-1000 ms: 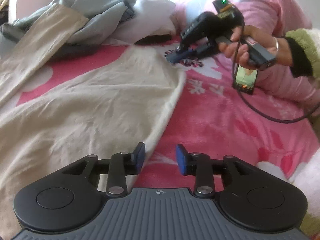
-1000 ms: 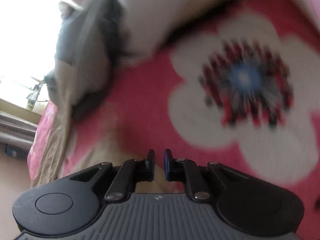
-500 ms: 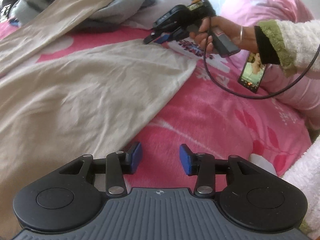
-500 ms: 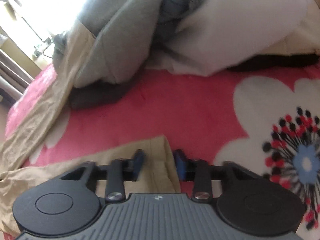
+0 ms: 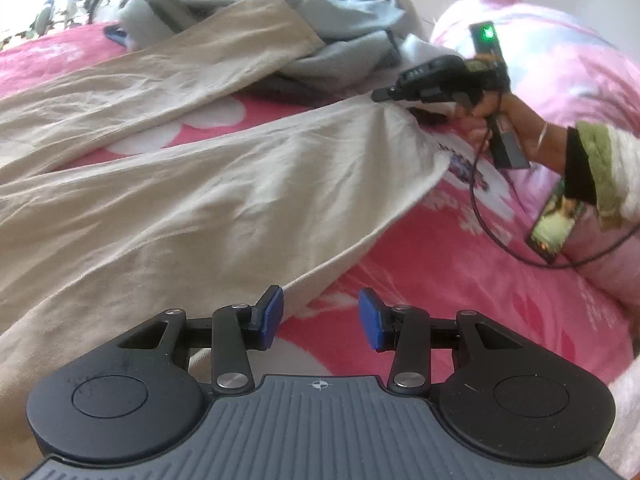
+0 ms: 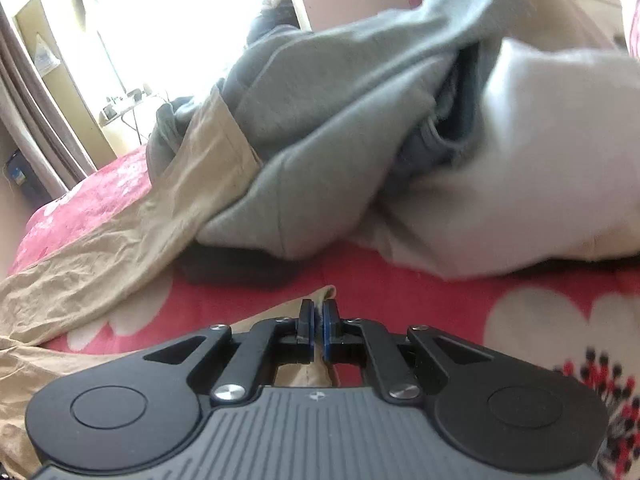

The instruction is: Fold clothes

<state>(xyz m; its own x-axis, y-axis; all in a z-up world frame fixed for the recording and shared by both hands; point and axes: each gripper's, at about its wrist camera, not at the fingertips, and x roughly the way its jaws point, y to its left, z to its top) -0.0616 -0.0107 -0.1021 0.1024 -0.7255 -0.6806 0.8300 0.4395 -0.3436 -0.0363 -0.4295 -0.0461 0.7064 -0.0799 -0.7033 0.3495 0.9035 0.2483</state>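
1. Beige creased cotton trousers (image 5: 192,184) lie spread across the pink flowered bedspread (image 5: 460,280), legs reaching toward the far pile.
2. Right gripper (image 6: 319,322) is clamped on a corner of the trouser hem, blue pads pressed against the fabric.
3. Left gripper (image 5: 320,316) hangs with its jaws spread, empty, just over the trousers' near edge.
4. Grey sweatshirt (image 6: 332,120) and white garment (image 6: 532,168) sit heaped beyond.
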